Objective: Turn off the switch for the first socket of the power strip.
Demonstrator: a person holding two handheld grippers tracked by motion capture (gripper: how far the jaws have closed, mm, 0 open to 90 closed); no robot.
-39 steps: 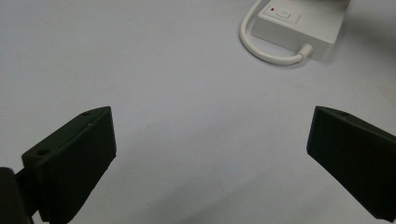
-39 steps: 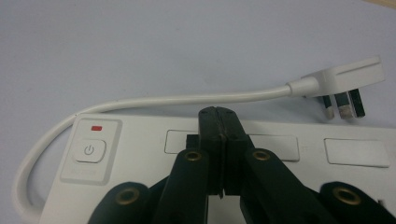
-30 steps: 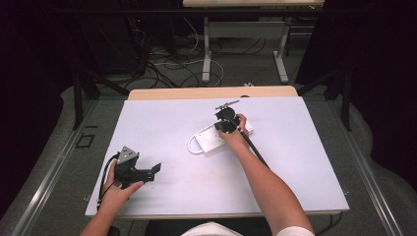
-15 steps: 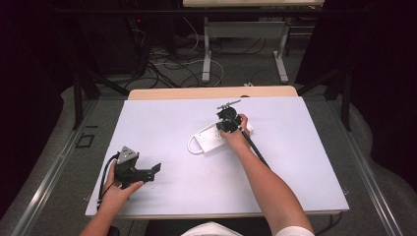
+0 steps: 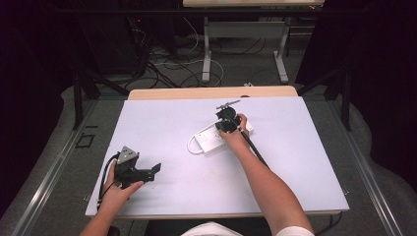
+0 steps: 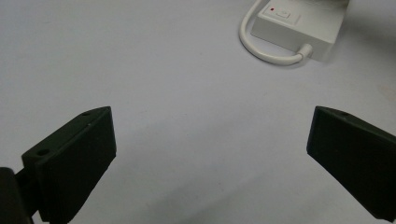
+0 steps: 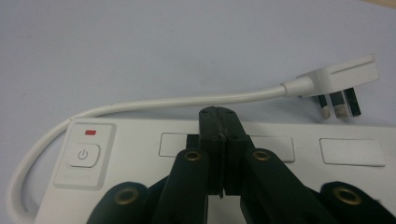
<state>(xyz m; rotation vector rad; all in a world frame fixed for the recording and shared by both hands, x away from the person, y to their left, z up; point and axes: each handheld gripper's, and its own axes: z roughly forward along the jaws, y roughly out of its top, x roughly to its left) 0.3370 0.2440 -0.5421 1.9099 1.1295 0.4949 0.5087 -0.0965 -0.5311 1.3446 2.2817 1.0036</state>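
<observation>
a: where's the right gripper (image 7: 218,116)?

b: over the white power strip (image 7: 289,182), jaws pressed together with nothing between them, tips at the middle socket row. the power button (image 7: 83,156) sits left of the jaws; the plug (image 7: 337,84) lies beyond them, to the right.

a: and the left gripper (image 6: 210,154)?

b: jaws spread wide over bare table (image 6: 140,70), the strip well ahead of them, toward the right.
</observation>
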